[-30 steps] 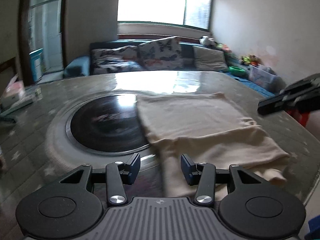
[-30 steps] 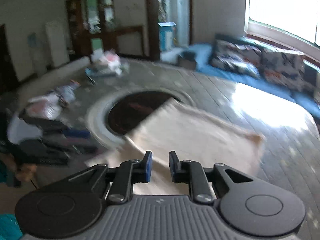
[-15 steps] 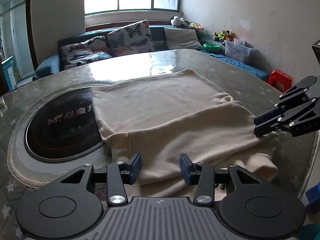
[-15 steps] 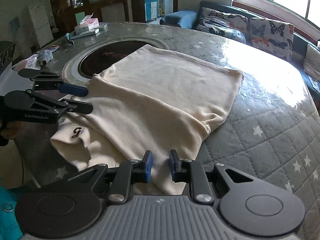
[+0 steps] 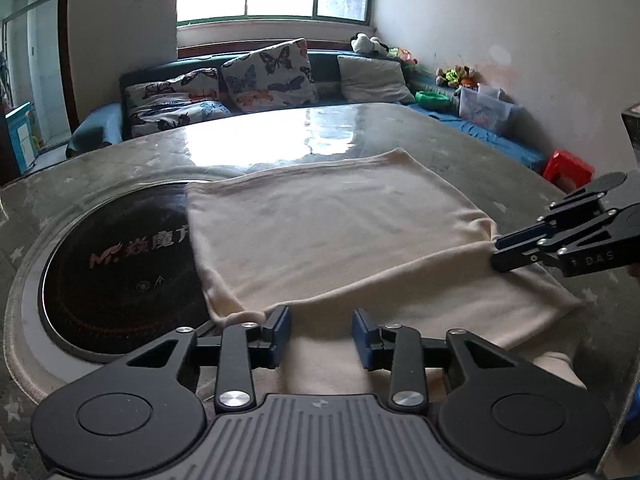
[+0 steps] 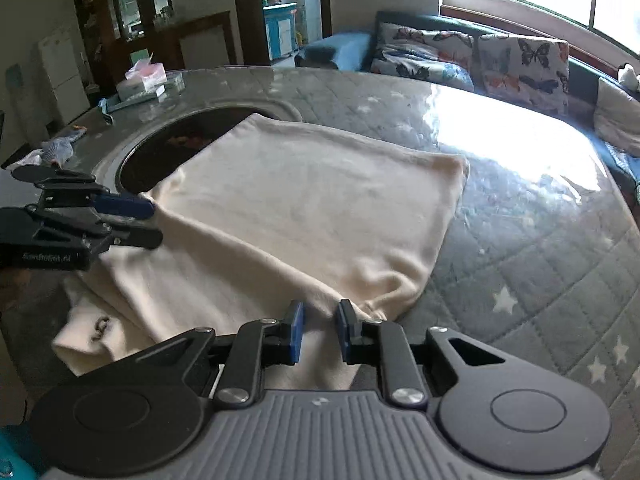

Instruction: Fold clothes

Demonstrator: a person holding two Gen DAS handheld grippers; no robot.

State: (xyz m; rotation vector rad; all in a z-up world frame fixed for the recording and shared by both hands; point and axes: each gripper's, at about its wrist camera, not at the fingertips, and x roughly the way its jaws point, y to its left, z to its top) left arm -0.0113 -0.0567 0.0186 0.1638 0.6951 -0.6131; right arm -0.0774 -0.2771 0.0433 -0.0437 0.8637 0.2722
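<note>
A cream garment [image 5: 332,232] lies partly folded on the grey quilted table [image 5: 500,148], one layer doubled over toward the near edge. My left gripper [image 5: 320,334] sits low over its near left corner. Its jaws are closing with cloth lying between them, and the pads do not press on it. In the right wrist view the garment [image 6: 312,208] fills the middle, and my right gripper [image 6: 320,330] is narrowing on a raised fold at its near right corner. The left wrist view shows the right gripper [image 5: 496,252] with cloth puckered at its fingertips. The left gripper [image 6: 148,220] appears at the left.
A black round hob [image 5: 120,264] is set into the table, partly under the garment's left side. Boxes and small items [image 6: 144,76] sit at the table's far left. A sofa with cushions [image 5: 272,76] and a red stool [image 5: 566,164] stand beyond the table.
Both grippers have come down and closer to the garment's near edge. The left jaws have narrowed. The right gripper now meets the fold at the right corner, where the cloth puckers.
</note>
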